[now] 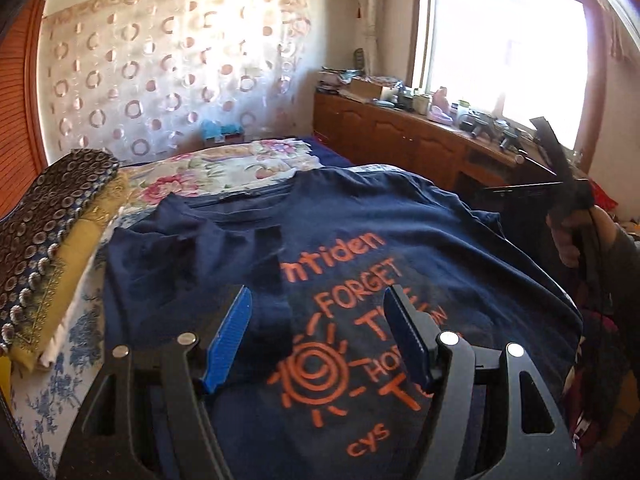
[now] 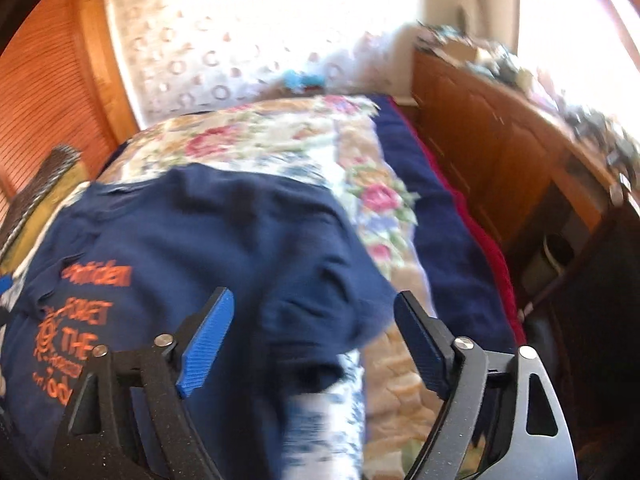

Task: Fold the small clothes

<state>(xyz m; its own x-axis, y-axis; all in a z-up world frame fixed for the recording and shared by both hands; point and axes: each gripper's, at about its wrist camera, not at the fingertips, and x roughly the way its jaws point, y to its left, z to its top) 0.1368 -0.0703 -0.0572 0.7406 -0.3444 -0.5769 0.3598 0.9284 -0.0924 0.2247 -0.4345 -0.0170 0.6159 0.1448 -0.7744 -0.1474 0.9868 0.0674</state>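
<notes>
A navy T-shirt (image 1: pixel 340 248) with orange print lies spread on the bed, its left sleeve folded in over the chest. My left gripper (image 1: pixel 316 320) is open and empty, just above the shirt's printed front. The right gripper shows at the right edge of the left wrist view (image 1: pixel 560 168), held up in a hand. In the right wrist view the right gripper (image 2: pixel 314 320) is open and empty above the shirt's (image 2: pixel 224 232) right sleeve; this view is blurred.
A floral bedspread (image 1: pixel 240 168) covers the bed. Folded patterned blankets (image 1: pixel 52 220) are stacked at the left. A wooden cabinet (image 1: pixel 400 132) with clutter on top runs along the right under a bright window. A dark blue blanket (image 2: pixel 432 216) lies along the bed's right edge.
</notes>
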